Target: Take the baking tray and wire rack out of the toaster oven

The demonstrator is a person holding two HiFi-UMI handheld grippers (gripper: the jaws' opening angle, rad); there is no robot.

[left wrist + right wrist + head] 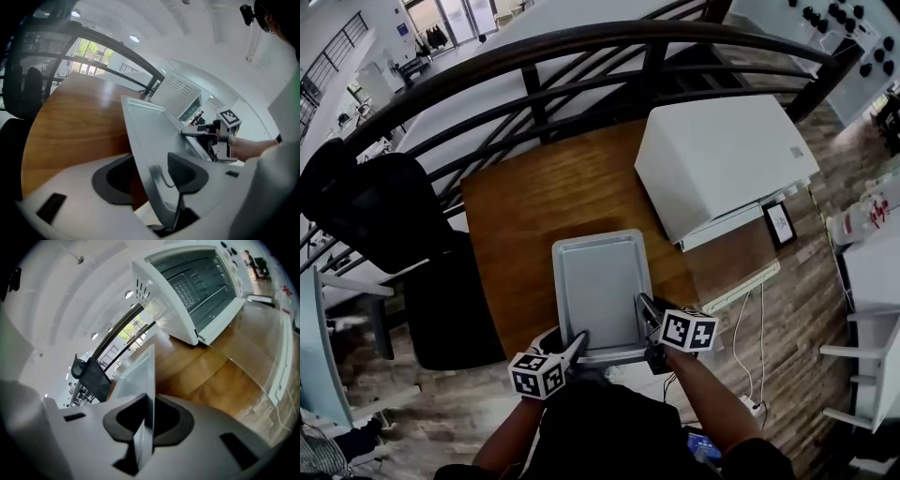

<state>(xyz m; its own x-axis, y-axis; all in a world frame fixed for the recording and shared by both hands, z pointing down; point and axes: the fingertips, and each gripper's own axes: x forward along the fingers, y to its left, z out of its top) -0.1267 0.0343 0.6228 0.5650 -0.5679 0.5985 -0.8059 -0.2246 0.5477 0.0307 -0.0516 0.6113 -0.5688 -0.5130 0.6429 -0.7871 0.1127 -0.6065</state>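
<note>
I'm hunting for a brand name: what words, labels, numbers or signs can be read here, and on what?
No text is legible.
Toaster oven: small mark on its top, too small to read.
Framed card beside it: print too blurred.
Marker cubes: black-and-white square patterns, no letters.
Baking tray: blank.

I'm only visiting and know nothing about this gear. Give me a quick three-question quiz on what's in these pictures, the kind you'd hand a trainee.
1. True or false: the door of the toaster oven is shut.
2. What is the right gripper clamped on? A) the rim of the baking tray B) a mug C) a spoon
3. Fill the gap: the wire rack sits ____ the toaster oven.

Key: 1 false, the door hangs open. 2 A. 3 inside.
</note>
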